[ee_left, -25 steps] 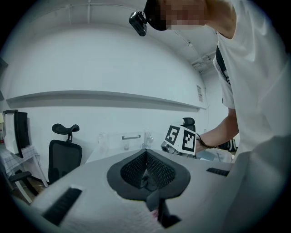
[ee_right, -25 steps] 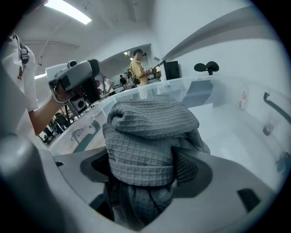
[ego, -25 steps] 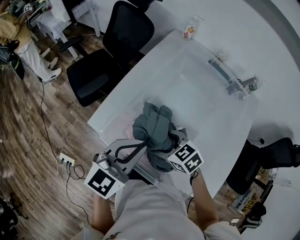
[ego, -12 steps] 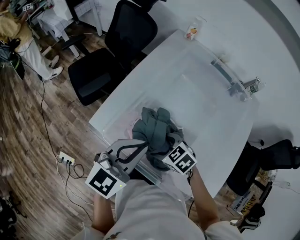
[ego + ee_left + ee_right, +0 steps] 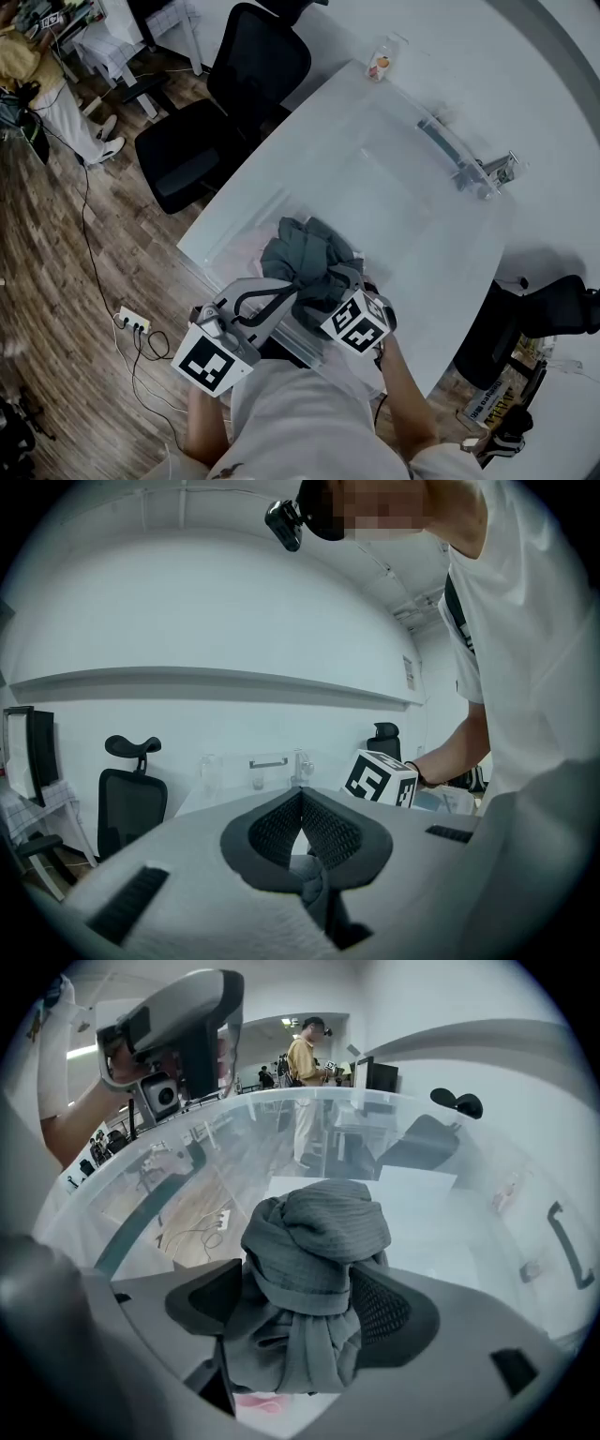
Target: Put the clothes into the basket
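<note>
Pale grey moulded left gripper (image 5: 302, 801) with black ribbed pads (image 5: 330, 832) and a white cube of black square markers (image 5: 208, 366); matching grey right gripper (image 5: 300, 1309) with its own marker cube (image 5: 356, 323); white short-sleeved shirt (image 5: 300, 422).

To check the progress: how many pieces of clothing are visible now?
2. A grey garment, held by the left gripper and right gripper at the clear basket; a pink piece below it in the basket. Others may be hidden.

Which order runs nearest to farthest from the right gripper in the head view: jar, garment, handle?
1. garment, clamped in the right gripper.
2. handle, on the far wall of the basket.
3. jar, beyond the basket's far corner.
</note>
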